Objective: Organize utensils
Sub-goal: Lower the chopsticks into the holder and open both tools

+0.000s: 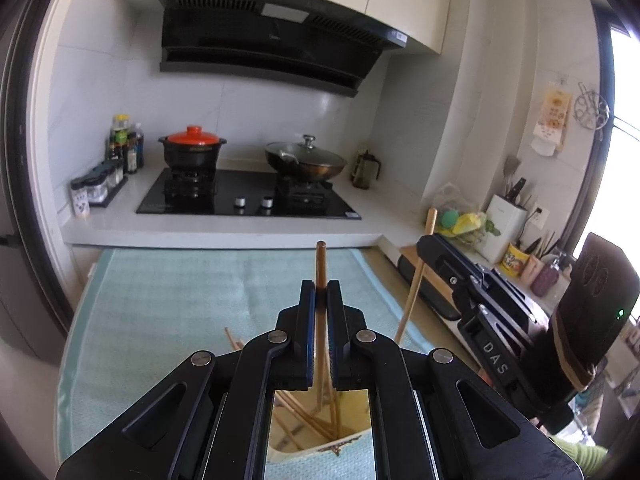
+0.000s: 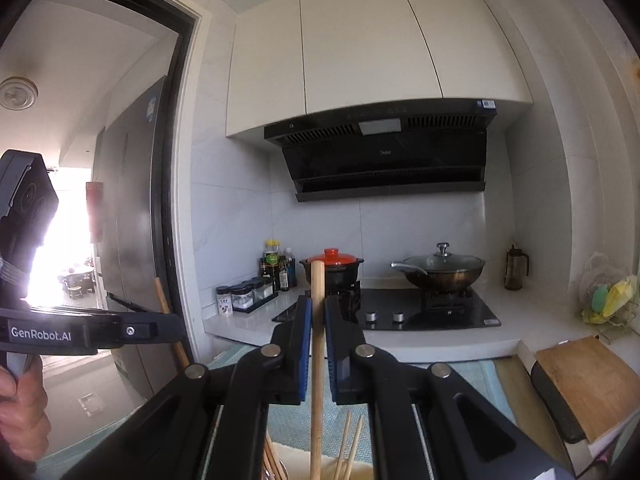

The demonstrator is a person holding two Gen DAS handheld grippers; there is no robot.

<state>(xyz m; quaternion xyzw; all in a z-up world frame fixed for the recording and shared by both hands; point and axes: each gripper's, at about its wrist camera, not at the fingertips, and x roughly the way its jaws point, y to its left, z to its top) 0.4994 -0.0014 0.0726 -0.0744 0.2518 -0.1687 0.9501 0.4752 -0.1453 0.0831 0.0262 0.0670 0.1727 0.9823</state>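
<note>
My left gripper (image 1: 321,289) is shut on a dark brown wooden stick (image 1: 321,264) that stands upright, its lower end in a pale holder (image 1: 352,438) with several chopsticks (image 1: 304,412). My right gripper (image 2: 317,308) is shut on a light wooden handle (image 2: 317,360), also upright over the holder and chopsticks (image 2: 348,444). In the left wrist view the right gripper (image 1: 472,280) shows at right with its light handle (image 1: 416,280). In the right wrist view the left gripper's body (image 2: 80,334) shows at left.
A teal mat (image 1: 180,312) covers the table under the holder. Behind it is a counter with a black hob (image 1: 248,196), a red-lidded pot (image 1: 193,148), a lidded wok (image 1: 306,160) and seasoning jars (image 1: 96,188). A wooden cutting board (image 2: 588,384) lies at right.
</note>
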